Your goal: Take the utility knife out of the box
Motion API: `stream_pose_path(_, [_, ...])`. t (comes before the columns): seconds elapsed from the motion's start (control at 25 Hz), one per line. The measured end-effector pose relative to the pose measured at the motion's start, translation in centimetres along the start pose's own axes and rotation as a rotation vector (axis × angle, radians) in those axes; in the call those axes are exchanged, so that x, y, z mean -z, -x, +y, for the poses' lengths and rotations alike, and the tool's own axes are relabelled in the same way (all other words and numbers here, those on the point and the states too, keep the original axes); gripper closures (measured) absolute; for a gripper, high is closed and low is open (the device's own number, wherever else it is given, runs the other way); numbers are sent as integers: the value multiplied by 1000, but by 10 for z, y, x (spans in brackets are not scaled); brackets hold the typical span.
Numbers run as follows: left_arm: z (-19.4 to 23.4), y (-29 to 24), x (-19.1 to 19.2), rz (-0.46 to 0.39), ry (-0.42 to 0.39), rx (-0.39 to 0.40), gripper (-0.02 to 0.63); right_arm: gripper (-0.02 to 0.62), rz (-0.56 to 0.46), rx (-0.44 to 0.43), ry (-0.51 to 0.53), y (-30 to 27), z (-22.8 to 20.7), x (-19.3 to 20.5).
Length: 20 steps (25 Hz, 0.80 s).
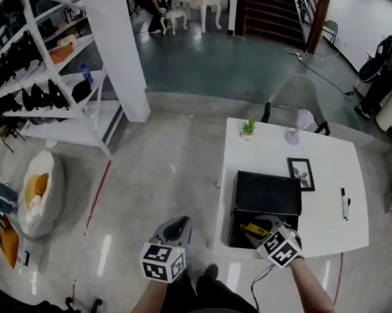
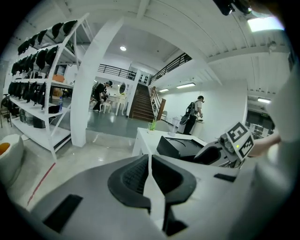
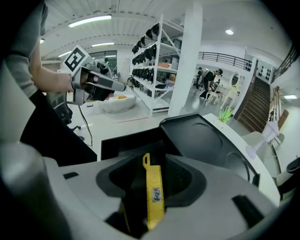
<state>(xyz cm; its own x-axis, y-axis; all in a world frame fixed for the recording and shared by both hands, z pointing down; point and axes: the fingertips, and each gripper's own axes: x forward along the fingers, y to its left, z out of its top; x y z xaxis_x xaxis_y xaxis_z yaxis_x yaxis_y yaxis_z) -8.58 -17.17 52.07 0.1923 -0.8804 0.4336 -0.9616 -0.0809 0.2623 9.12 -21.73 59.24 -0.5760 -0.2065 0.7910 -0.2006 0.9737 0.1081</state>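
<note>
A black box (image 1: 234,237) stands open on the white table (image 1: 332,158), its lid (image 1: 267,192) laid back behind it. Inside lies a yellow utility knife (image 1: 247,226). My right gripper (image 1: 257,232) reaches down into the box. In the right gripper view the knife (image 3: 153,192) lies lengthwise between the wide-spread jaws of that gripper (image 3: 152,164), and the pads do not press on it. My left gripper (image 1: 180,222) hangs over the floor left of the table. Its jaws (image 2: 149,161) are shut with nothing in them.
On the table stand a small potted plant (image 1: 248,127), a desk fan (image 1: 301,125), a framed picture (image 1: 301,173) and a marker pen (image 1: 344,203). A white pillar (image 1: 123,52), a shelf rack (image 1: 50,81) and a beanbag (image 1: 39,191) are to the left.
</note>
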Motion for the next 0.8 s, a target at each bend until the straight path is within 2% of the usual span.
stream_pose_path(0.48, [14,19,8,-6,38,-59,581,400,174,-37,39,-23,1,33])
stream_pose_path(0.8, [20,23,16,-4,59,-72,581,399,192,-78,-3,-26,-1,37])
